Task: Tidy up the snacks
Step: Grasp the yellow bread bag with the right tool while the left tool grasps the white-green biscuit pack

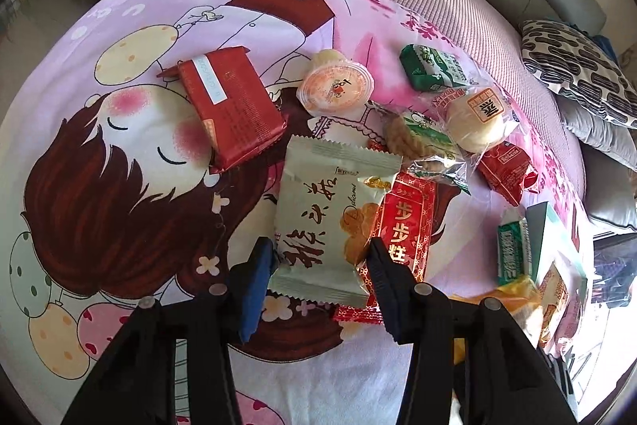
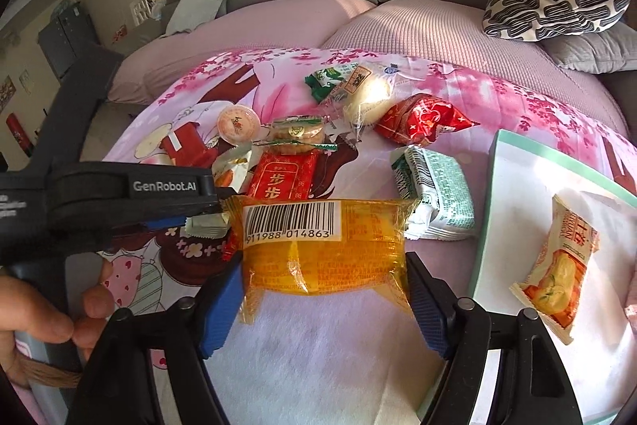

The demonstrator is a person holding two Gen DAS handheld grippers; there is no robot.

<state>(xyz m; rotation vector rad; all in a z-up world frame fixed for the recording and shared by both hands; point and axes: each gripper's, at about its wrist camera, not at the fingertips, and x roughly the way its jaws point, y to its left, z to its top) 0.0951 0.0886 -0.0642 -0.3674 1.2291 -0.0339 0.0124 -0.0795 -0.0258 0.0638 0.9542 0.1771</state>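
A big pink cartoon blanket (image 1: 119, 154) covers the bed, and the snacks lie spread over it. At the right edge sits a white tray (image 2: 513, 186) with a green rim, and one biscuit packet (image 2: 557, 265) already lies in it.

The right gripper (image 2: 324, 289) has its jaws closed on the two short ends of a yellow snack bag (image 2: 322, 249). The bag's long side runs left to right across the jaws. The tray is just to the right of this bag, so the right hand is the nearer one to drop it in, I think.

The left gripper (image 1: 318, 265) has its jaws on both sides of a pale green cookie bag (image 1: 322, 222). Its long side points away from the jaws. I cannot tell if they are squeezing it yet.
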